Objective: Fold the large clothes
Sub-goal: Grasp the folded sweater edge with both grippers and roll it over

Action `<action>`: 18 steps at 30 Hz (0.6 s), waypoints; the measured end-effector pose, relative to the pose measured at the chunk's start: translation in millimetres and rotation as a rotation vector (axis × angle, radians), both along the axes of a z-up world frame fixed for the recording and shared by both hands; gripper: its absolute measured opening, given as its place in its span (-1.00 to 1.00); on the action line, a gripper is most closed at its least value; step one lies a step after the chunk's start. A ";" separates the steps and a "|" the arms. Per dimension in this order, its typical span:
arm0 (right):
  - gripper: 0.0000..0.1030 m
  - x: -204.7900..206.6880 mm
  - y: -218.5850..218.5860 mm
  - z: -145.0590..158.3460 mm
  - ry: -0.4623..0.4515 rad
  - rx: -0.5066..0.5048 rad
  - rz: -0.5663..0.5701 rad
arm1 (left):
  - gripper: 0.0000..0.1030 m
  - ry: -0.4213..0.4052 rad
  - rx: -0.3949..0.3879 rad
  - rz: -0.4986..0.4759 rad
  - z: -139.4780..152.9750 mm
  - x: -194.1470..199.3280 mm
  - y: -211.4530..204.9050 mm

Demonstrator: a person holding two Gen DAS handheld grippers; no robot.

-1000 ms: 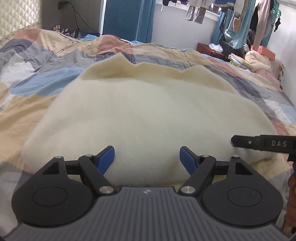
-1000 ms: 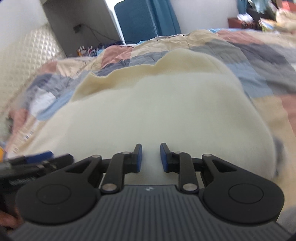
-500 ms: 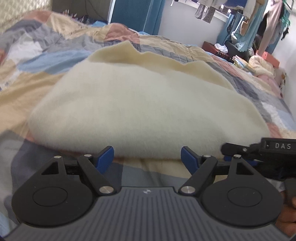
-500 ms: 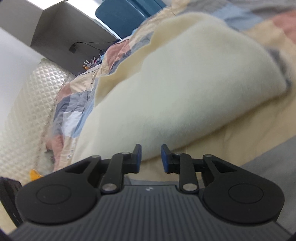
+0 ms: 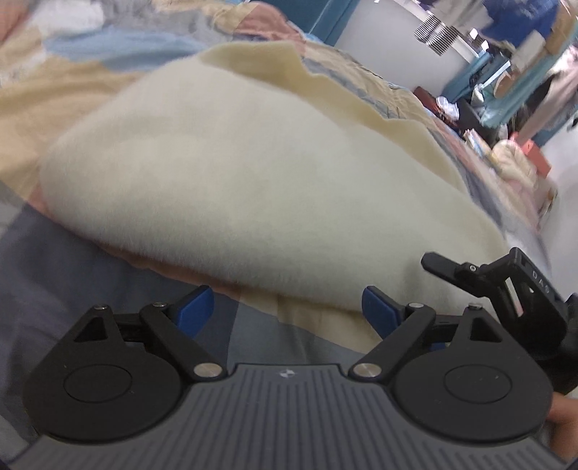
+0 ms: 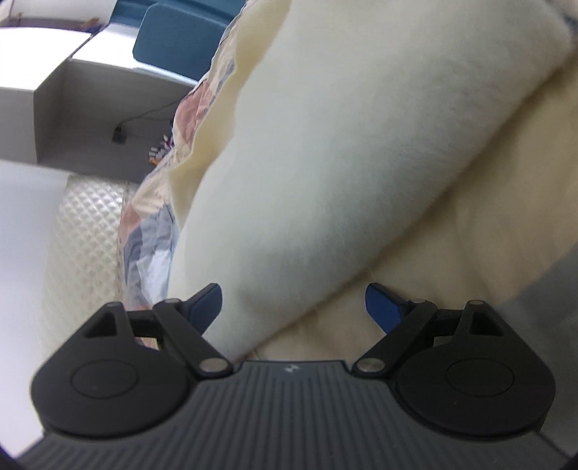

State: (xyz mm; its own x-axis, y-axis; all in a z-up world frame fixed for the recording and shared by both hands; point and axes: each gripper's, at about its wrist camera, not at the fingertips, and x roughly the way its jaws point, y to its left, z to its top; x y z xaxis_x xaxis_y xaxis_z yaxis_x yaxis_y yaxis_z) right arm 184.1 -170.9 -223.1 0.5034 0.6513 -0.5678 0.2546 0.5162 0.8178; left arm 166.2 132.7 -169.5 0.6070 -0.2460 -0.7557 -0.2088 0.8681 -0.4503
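A cream fleece garment (image 5: 253, 173) lies folded in a thick pad on the patchwork bedspread (image 5: 72, 260). My left gripper (image 5: 289, 311) is open, with its jaws wide apart just in front of the garment's near folded edge. My right gripper (image 6: 293, 307) is open too, rolled to one side, with the near edge of the garment (image 6: 325, 162) between its blue pads. The right gripper's black body (image 5: 505, 289) shows at the right of the left wrist view, beside the garment's right end.
A quilted headboard (image 6: 83, 246) and a grey shelf unit (image 6: 90, 119) stand at the bed's far left. A blue curtain (image 5: 332, 18), hanging clothes (image 5: 542, 65) and boxes (image 5: 523, 155) crowd the right side of the room.
My right gripper has opened from nearly shut to wide and rolled sideways at the garment's edge. My left gripper has drawn back and tilted, staying open.
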 end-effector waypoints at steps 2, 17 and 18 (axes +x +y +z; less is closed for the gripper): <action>0.74 5.3 1.3 -1.6 -0.022 0.039 -0.011 | 0.87 0.011 -0.127 0.035 -8.3 1.7 13.2; 0.50 -6.9 -17.5 -1.2 -0.046 0.073 -0.182 | 0.55 -0.038 -0.617 0.446 -58.2 -2.9 90.2; 0.38 -7.9 -20.6 -1.7 -0.035 0.047 -0.207 | 0.39 -0.038 -0.597 0.464 -58.2 -0.7 92.2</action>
State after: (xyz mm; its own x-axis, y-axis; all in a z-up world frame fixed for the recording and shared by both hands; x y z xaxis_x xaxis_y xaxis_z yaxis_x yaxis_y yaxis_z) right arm 176.2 -191.5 -224.7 0.6481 0.5569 -0.5194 0.3225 0.4171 0.8497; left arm 165.4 224.9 -227.7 0.7712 -0.3197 -0.5505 -0.4682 0.3012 -0.8307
